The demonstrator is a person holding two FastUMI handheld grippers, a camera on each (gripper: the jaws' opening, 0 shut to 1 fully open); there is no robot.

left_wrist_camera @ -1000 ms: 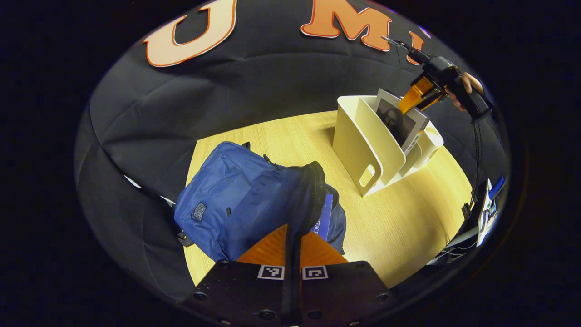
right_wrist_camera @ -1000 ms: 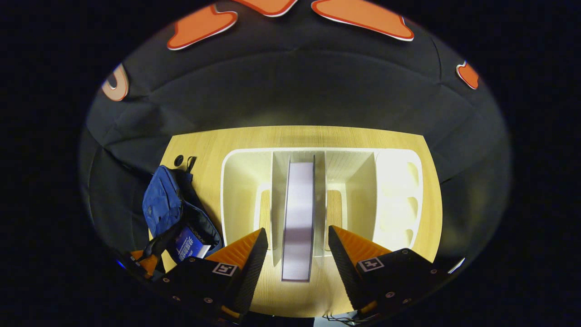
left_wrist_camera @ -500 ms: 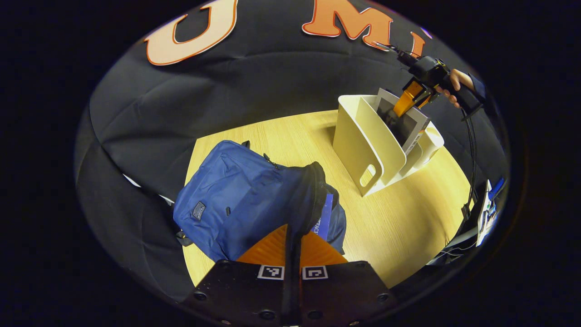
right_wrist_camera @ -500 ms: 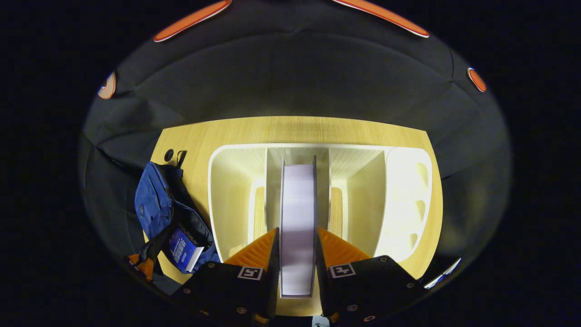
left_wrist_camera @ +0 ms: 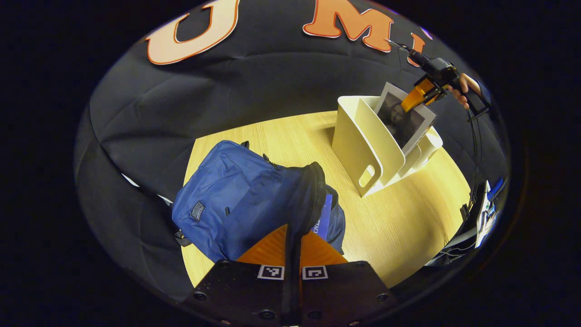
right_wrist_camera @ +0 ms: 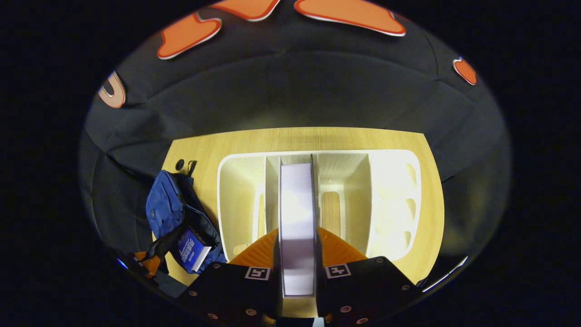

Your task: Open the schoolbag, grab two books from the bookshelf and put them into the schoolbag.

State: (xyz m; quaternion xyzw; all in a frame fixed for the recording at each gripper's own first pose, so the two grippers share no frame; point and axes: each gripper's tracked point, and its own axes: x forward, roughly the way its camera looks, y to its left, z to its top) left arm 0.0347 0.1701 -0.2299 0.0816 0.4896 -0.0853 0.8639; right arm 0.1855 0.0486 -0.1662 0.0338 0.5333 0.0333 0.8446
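Note:
The blue schoolbag point(left_wrist_camera: 240, 195) lies on the wooden table with its mouth toward me. My left gripper point(left_wrist_camera: 292, 238) is shut on the bag's black zipper rim, holding the mouth up. A blue book point(left_wrist_camera: 325, 217) stands inside the bag. At the back right stands the cream bookshelf point(left_wrist_camera: 358, 136). A book with a dark picture cover point(left_wrist_camera: 401, 120) sticks up out of the bookshelf, and my right gripper point(left_wrist_camera: 422, 91) is shut on its top edge. In the right gripper view the book's pale page edge point(right_wrist_camera: 297, 213) runs between the fingers of the right gripper point(right_wrist_camera: 297, 243), above the bookshelf point(right_wrist_camera: 240, 190). The schoolbag point(right_wrist_camera: 165, 209) lies to the left.
The wooden table point(left_wrist_camera: 399, 222) has bare room in front of the bookshelf. Cables and small devices point(left_wrist_camera: 483, 213) hang at its right edge. A hand point(left_wrist_camera: 465, 84) holds the right gripper. A small round hole point(right_wrist_camera: 179, 162) sits in the table behind the bag.
My right gripper went from open to shut on the book and has lifted it partway out of the shelf. My left gripper has kept its hold on the bag.

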